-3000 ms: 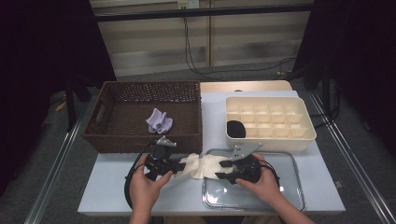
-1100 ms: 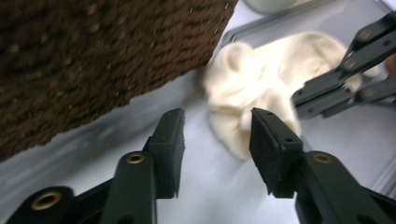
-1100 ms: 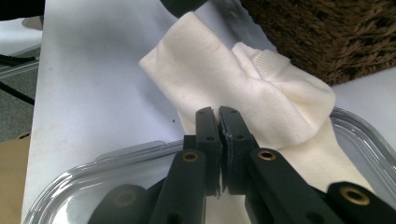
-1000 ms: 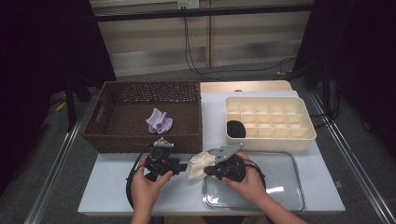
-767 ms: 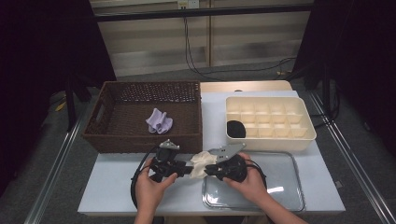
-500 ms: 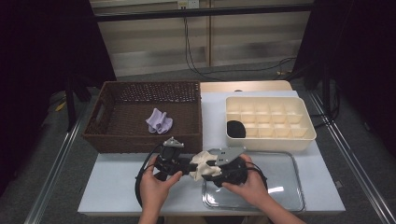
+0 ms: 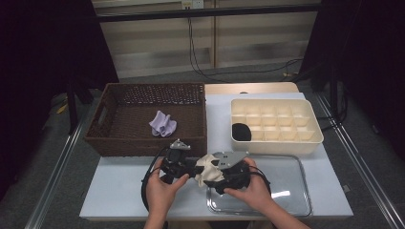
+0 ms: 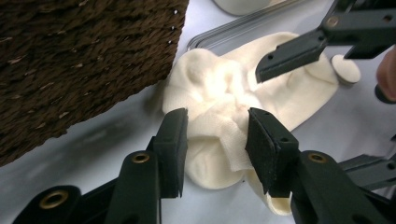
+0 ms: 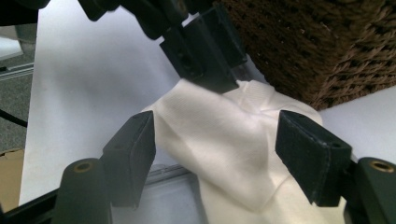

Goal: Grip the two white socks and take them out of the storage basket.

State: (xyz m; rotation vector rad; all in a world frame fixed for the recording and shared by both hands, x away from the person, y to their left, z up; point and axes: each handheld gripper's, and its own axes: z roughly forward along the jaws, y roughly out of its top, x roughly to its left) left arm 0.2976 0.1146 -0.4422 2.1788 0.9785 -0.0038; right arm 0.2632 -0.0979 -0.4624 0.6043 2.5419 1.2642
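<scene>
- Left gripper (image 8: 215,140) pinching bunched cream sock (image 8: 224,98), jaws part closed on a fold.
- Right gripper (image 9: 215,158) just opening, jaws straddling sock, pads clear.
- Sock lying on table (image 7: 119,191), beside basket (image 7: 143,138), at tray (image 7: 291,191) edge.

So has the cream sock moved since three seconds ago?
Yes. The cream sock then lay stretched flat from the clear tray's left edge toward the basket; now it is bunched up at that tray corner.
</scene>
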